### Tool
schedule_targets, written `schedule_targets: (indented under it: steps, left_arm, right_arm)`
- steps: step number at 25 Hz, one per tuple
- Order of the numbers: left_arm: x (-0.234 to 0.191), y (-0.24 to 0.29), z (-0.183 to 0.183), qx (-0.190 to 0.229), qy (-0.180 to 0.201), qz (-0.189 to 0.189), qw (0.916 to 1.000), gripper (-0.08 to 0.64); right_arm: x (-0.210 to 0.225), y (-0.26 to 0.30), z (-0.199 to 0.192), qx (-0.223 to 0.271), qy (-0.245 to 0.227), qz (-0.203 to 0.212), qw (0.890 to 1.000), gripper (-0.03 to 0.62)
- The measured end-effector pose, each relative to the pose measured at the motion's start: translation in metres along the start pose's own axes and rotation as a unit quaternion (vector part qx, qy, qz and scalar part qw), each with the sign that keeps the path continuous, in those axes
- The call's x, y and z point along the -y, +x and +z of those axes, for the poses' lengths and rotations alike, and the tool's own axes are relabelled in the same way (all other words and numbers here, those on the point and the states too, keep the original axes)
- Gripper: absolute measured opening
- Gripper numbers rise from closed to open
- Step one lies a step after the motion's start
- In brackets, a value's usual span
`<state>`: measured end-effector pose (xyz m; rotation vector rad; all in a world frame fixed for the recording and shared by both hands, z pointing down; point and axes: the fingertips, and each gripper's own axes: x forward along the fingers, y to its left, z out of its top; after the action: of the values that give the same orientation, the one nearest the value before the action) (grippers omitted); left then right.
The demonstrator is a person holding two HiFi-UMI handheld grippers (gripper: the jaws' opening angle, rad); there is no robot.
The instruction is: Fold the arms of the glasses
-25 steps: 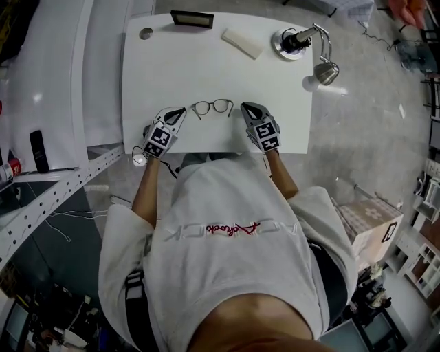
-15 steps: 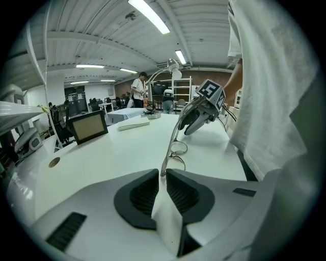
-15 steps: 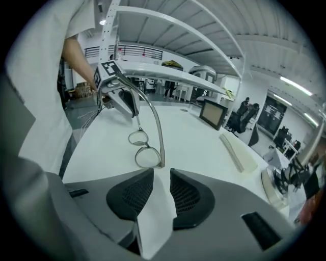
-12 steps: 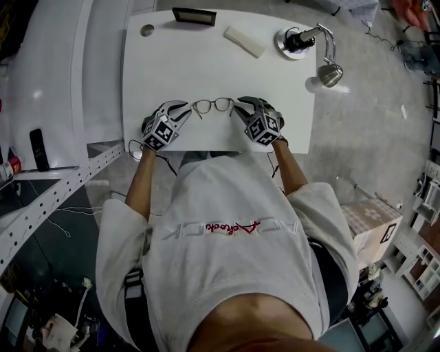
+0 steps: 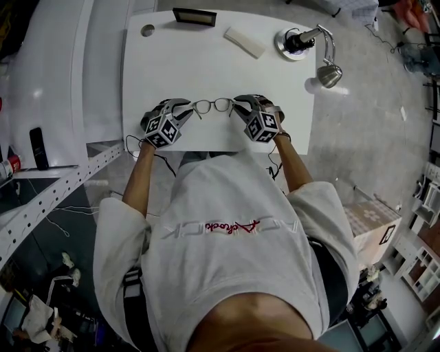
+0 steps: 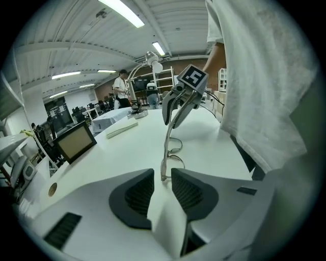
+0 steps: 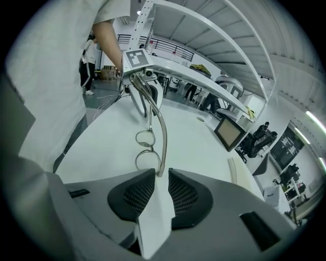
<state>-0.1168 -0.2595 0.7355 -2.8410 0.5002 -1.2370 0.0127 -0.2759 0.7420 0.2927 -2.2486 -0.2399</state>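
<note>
Shirt [image 5: 227,227] fills the bottom of the head view, a big white tee that hides the near edge of the white desk [image 5: 206,69]. Just past that edge the two grippers angle in at each other and cover both ends of the glasses [image 5: 212,105], which sit between them near the front middle of the desk. Left gripper [image 6: 162,178] has its dark pads apart and opening, with the thin end of the frame in the gap, not squeezed. Right gripper [image 7: 162,176] has its pads apart too, but they're closing, with a thin metal bar between them that isn't visibly pinched. The glasses themselves are skinny dark metal, two round rims with clear lenses, plus a slim bar running along the rims from one gripper to the other, can't tell if that's one arm or both. Further back on the desk there's a white bar [image 5: 242,41], a desk lamp [image 5: 297,41], a dark framed screen [image 5: 194,17] and a round hole [image 5: 147,29]
</note>
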Motion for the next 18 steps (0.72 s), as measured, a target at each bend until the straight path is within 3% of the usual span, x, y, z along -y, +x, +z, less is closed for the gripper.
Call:
schedule_targets:
  steps: [8,12,18]
  left_arm:
    - [-0.0023,0.0053,0.006,-0.009,0.026,-0.008,0.9996,0.107]
    - [-0.0015,0.0056,0.0079,-0.01,0.03,-0.01,0.9995,0.055]
    - [0.0002,0.007,0.0077,-0.014,0.043,-0.022,0.9987,0.044]
  right_arm:
    - [0.0031,0.0045,0.0047,0.001,-0.026,0.001,1.0,0.06]
    - [0.0027,0.0048,0.0042,0.001,-0.033,0.003,0.999,0.057]
    - [0.0028,0.0048,0.0051,0.003,-0.025,0.007,1.0,0.052]
